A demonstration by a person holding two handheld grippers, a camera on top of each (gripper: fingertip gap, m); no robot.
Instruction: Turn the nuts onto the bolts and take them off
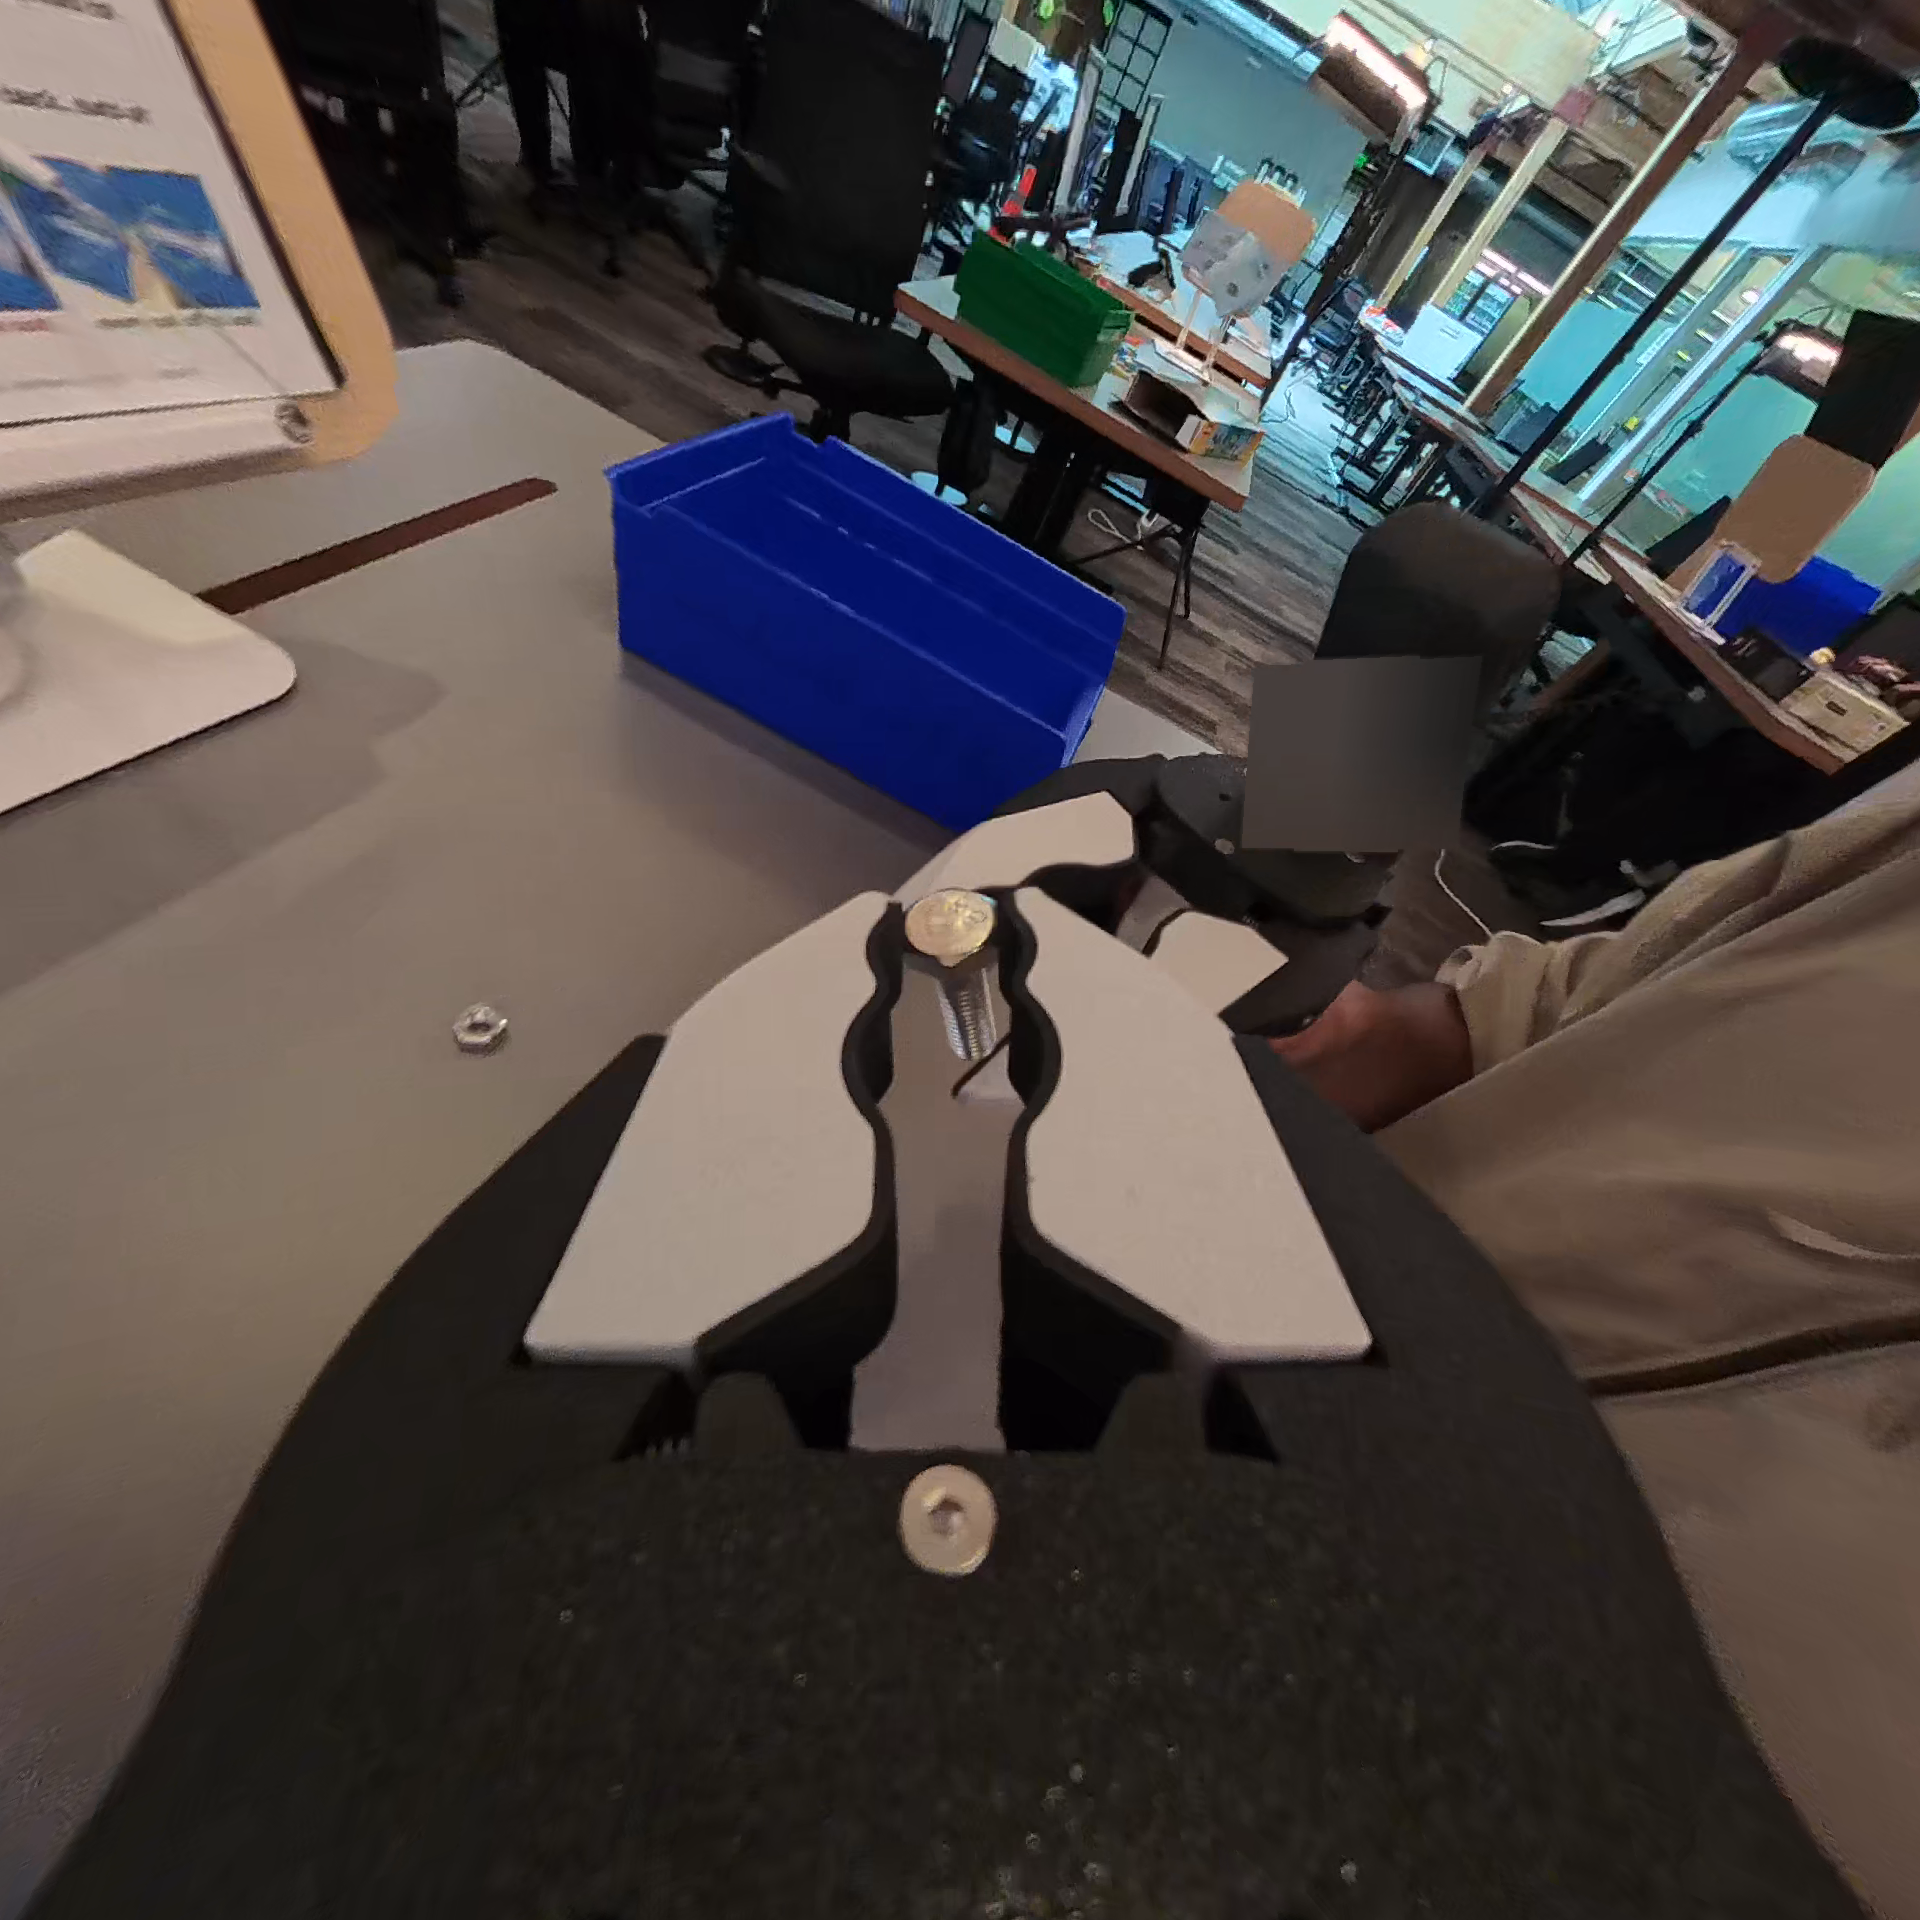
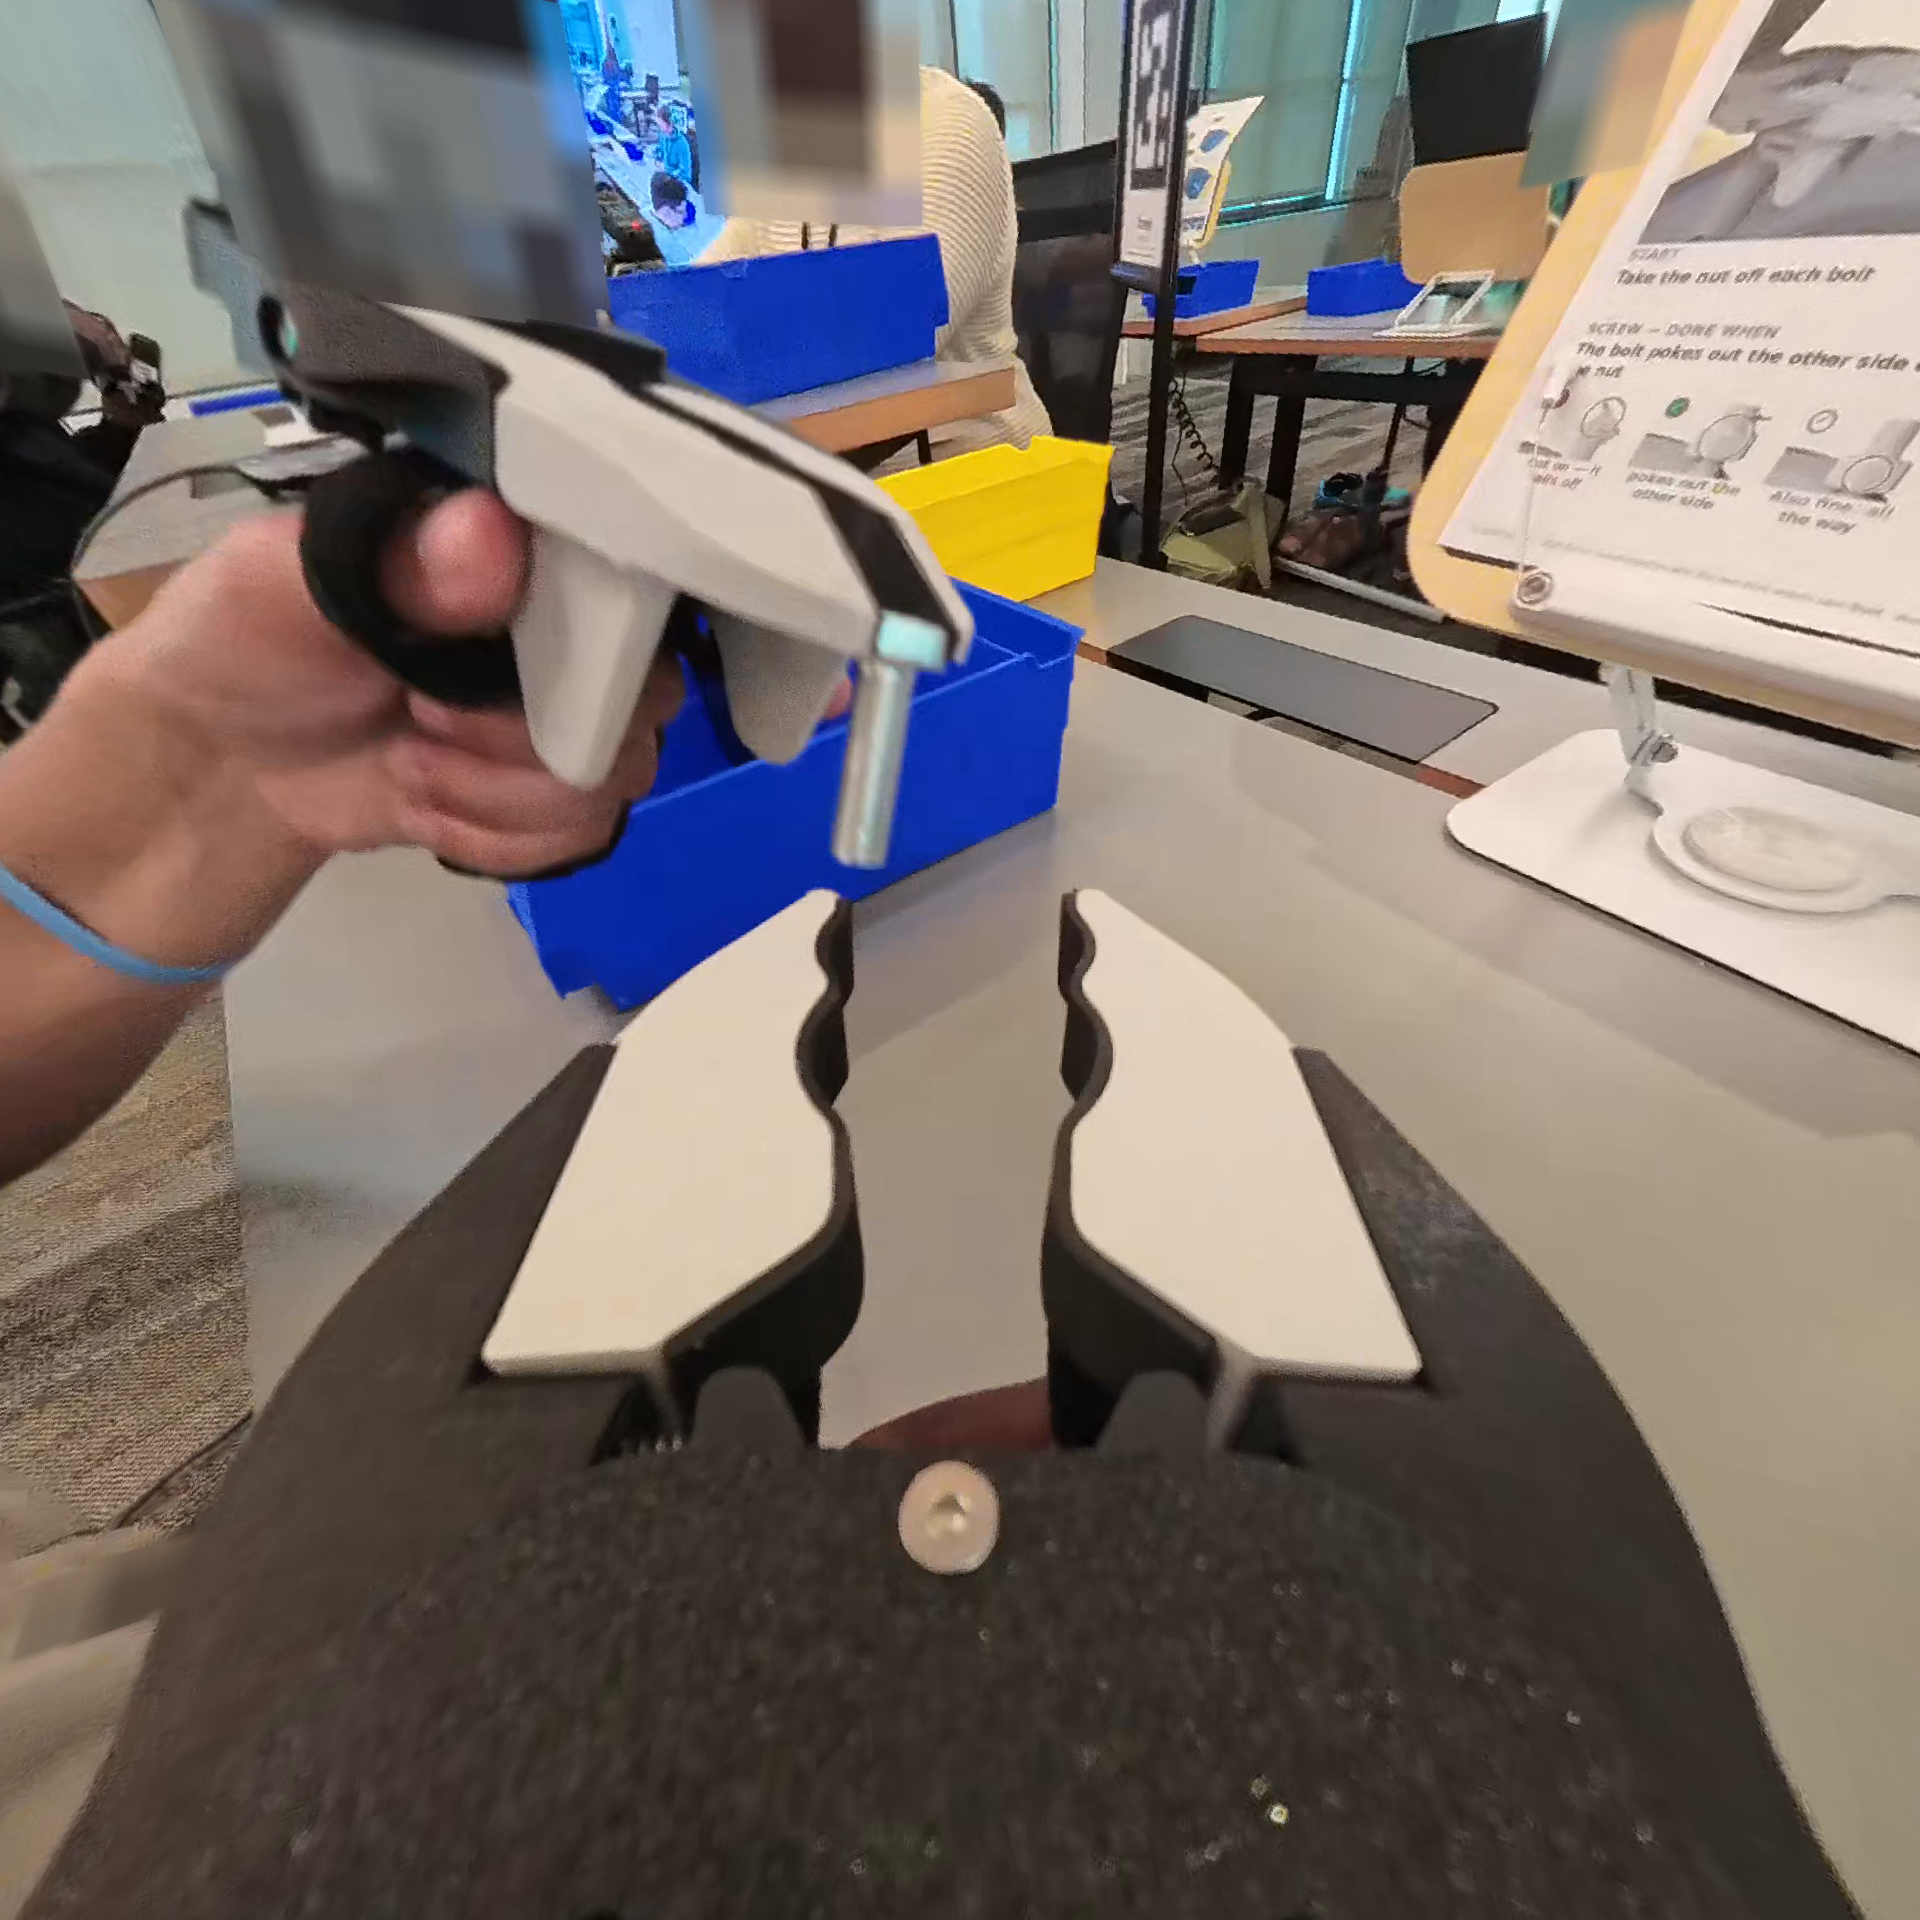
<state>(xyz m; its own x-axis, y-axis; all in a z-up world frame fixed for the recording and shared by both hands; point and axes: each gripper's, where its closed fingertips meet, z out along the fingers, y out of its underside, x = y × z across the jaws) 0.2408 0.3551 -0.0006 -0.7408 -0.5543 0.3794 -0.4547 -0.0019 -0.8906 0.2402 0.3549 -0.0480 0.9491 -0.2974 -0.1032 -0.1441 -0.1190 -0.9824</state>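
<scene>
We've got the left gripper (image 1: 951, 925) clamped on the bolt (image 2: 878, 748) by its head at centre frame, shank hanging free, probably so the thread stays exposed for a nut. The right gripper (image 2: 956, 925) sits low in its view, fingers spread and empty. The nut (image 1: 480, 1027) lies on the table (image 1: 312, 1195) at middle left, near the blue bin (image 1: 862, 623).

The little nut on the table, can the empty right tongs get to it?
Probably yes. The right tongs are open and hold nothing, and the nut lies alone on bare grey table. The left tongs, gripping the bolt, hang beside that path and might crowd it.
</scene>
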